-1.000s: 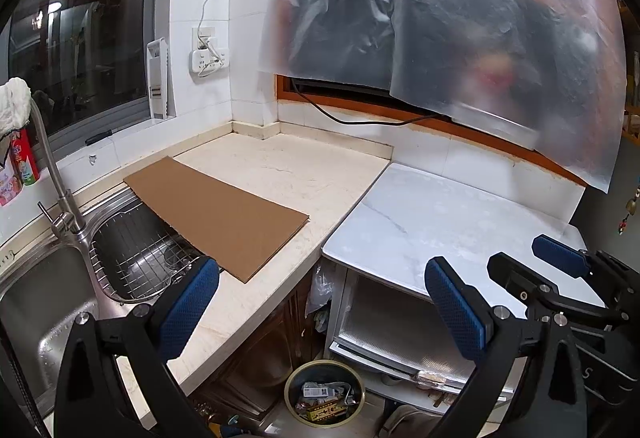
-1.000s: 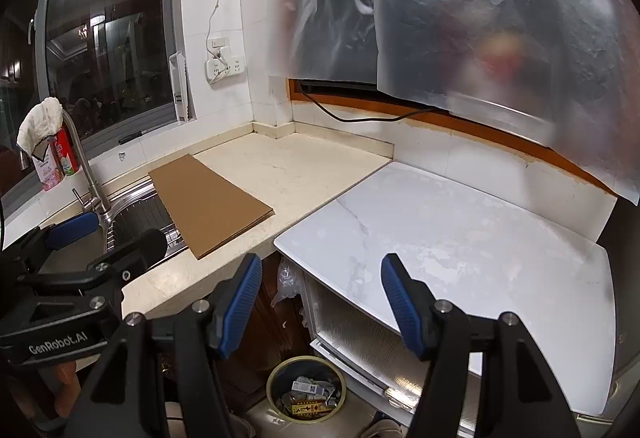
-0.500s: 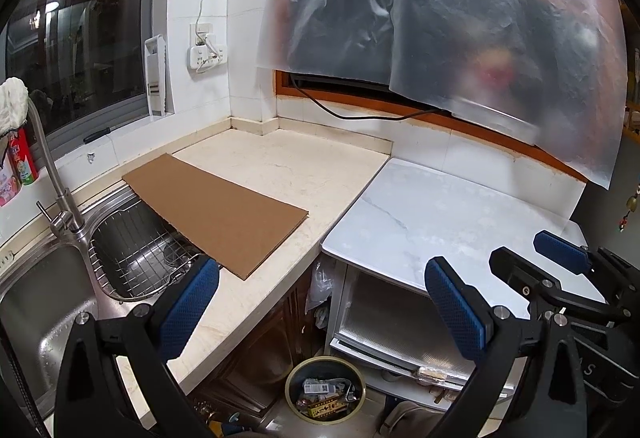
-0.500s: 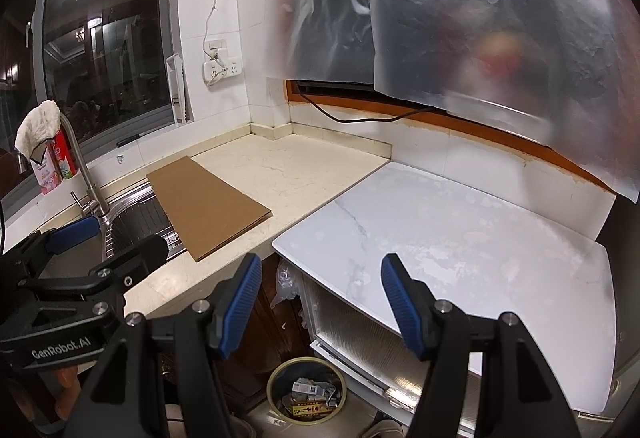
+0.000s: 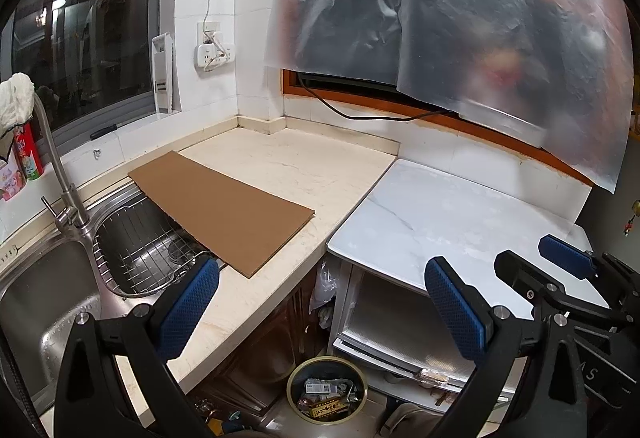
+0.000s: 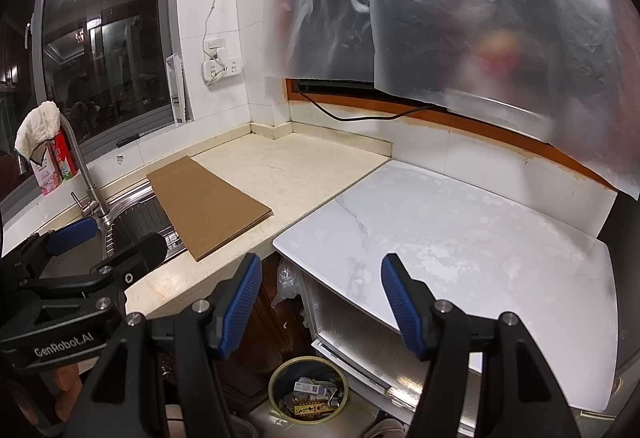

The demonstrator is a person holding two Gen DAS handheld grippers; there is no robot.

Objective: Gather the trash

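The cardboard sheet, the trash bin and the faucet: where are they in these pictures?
cardboard sheet [image 5: 224, 214], left wrist view, middle of its flat brown face.
trash bin [image 6: 276, 398], right wrist view, left side of its round rim.
faucet [image 5: 54, 154], left wrist view, its slanted metal neck.

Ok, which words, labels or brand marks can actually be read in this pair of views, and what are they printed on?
"GenRobot.AI": white lettering on the black left gripper body, in the right wrist view.
Red-labelled bottle on the window ledge: print too blurred.
Packaging in the round floor trash bin: print too small.
Nothing else legible.
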